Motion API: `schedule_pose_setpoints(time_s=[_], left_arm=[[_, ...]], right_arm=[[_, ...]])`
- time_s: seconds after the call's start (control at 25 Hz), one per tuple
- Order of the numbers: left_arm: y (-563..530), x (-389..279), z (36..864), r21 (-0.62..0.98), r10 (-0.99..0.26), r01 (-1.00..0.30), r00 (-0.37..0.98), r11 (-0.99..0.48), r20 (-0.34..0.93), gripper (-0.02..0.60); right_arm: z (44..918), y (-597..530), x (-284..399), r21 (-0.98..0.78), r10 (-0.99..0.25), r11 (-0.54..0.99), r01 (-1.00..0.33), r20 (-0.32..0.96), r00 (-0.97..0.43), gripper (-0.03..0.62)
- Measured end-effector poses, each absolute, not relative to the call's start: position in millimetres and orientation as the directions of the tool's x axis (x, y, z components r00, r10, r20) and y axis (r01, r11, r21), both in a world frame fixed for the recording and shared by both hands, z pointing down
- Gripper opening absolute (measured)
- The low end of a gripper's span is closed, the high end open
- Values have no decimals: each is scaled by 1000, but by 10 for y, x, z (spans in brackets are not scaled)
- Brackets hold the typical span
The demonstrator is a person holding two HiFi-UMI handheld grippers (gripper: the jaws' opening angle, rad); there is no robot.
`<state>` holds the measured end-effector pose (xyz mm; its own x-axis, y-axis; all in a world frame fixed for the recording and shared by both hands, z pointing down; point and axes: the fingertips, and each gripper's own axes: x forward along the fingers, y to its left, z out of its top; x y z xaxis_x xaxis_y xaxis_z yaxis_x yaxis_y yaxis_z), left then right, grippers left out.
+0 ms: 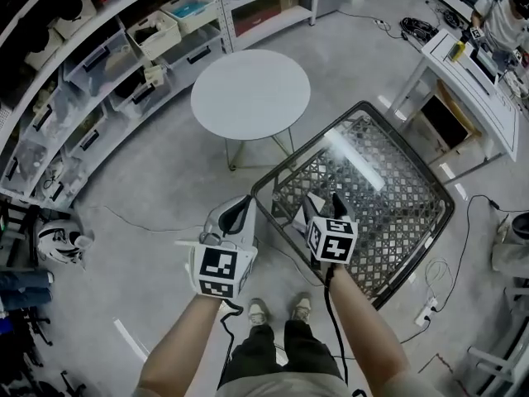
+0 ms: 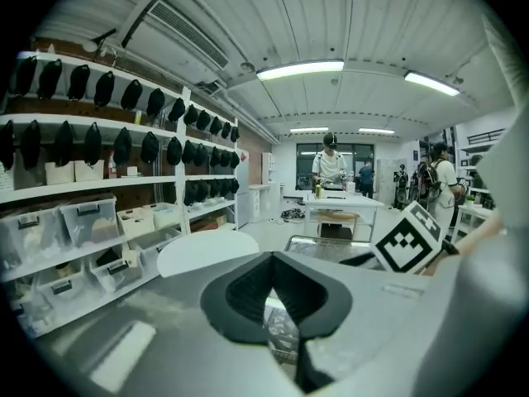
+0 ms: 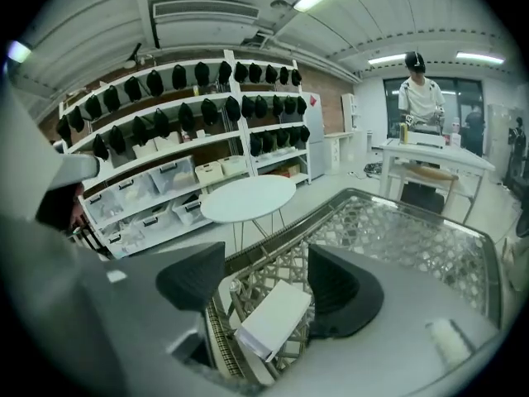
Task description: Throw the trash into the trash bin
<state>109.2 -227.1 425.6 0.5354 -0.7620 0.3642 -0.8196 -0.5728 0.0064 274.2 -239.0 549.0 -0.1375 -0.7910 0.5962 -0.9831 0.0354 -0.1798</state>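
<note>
Head view: both hand-held grippers are held out in front of the person, above the floor and the near corner of a glass-topped bench (image 1: 388, 188) with a woven lattice base.

Left hand-held gripper (image 1: 240, 213): clenched. In its own view the dark pads (image 2: 248, 292) are seen pressed together, with only a thin slit left low down, and nothing is gripped between them. It is held just left of the bench's near corner.

Right hand-held gripper (image 1: 325, 201): released. In its own view the jaws are seen standing wide apart, angled down over the bench's near corner. Nothing is pinched by the pads (image 3: 343, 292).

Trash: a flat white rectangular piece (image 3: 273, 317) is seen through the gap of the right jaws, lying at the near corner of the bench against the lattice. Its upper corner is seen close to the right-hand pad. Whether it lies on the glass or under it cannot be told.

Surroundings: a round white table (image 1: 250, 93) is noted beyond the bench, and shelves (image 1: 107, 64) with storage bins along the wall to the left. A person (image 3: 420, 98) is seen standing at a far white desk.
</note>
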Motion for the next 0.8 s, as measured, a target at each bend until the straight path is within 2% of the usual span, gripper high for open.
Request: schedule_pose_setpoints(time_s=[0.24, 0.52, 0.8], left_arm=[[-2294, 1143, 4759, 31, -716, -808, 540, -589, 442, 2], [-2209, 1098, 5323, 82, -667, -806, 538, -586, 515, 3], [-2115, 1012, 5602, 109, -637, -805, 537, -584, 553, 2]], right_arm=[[6180, -2384, 2714, -212, -719, -36, -977, 684, -122, 333], [6765, -2419, 2774, -224, -643, -161, -961, 763, -69, 396], [7045, -2329, 2769, -190, -596, -190, -963, 802, -41, 400]])
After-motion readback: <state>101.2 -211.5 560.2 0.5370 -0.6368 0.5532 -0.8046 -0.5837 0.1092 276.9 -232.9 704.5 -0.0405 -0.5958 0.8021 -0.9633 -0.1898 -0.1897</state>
